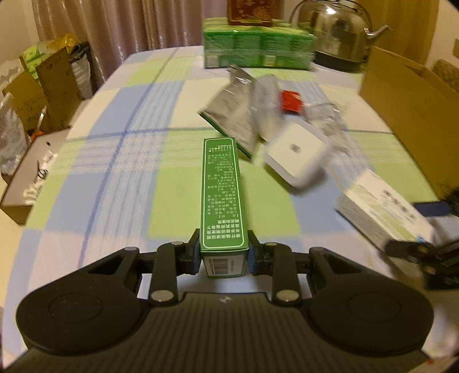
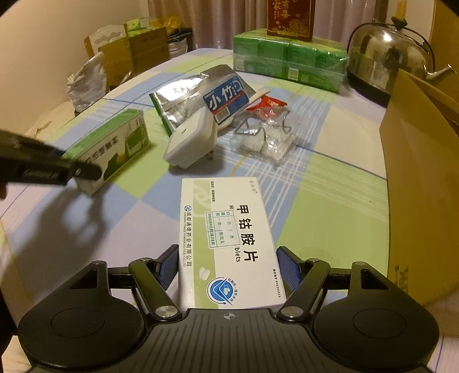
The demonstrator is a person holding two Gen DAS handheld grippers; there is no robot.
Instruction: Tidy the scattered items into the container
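Observation:
My left gripper (image 1: 223, 252) is shut on a long green box (image 1: 222, 192), held above the checked tablecloth; the box also shows in the right wrist view (image 2: 112, 146). My right gripper (image 2: 226, 269) is shut on a white medicine box (image 2: 226, 238), which also shows at the right of the left wrist view (image 1: 381, 212). The cardboard container (image 2: 421, 178) stands at the right. On the table lie a white plug adapter (image 2: 192, 140), a silver foil pouch (image 2: 198, 94), a clear packet (image 2: 266, 140) and a red wrapper (image 2: 266, 106).
A green shrink-wrapped pack (image 2: 289, 60) with a red box (image 2: 289, 17) on top stands at the back. A steel kettle (image 2: 387, 57) stands at the back right. Cardboard boxes and bags (image 1: 34, 94) stand beyond the table's left edge.

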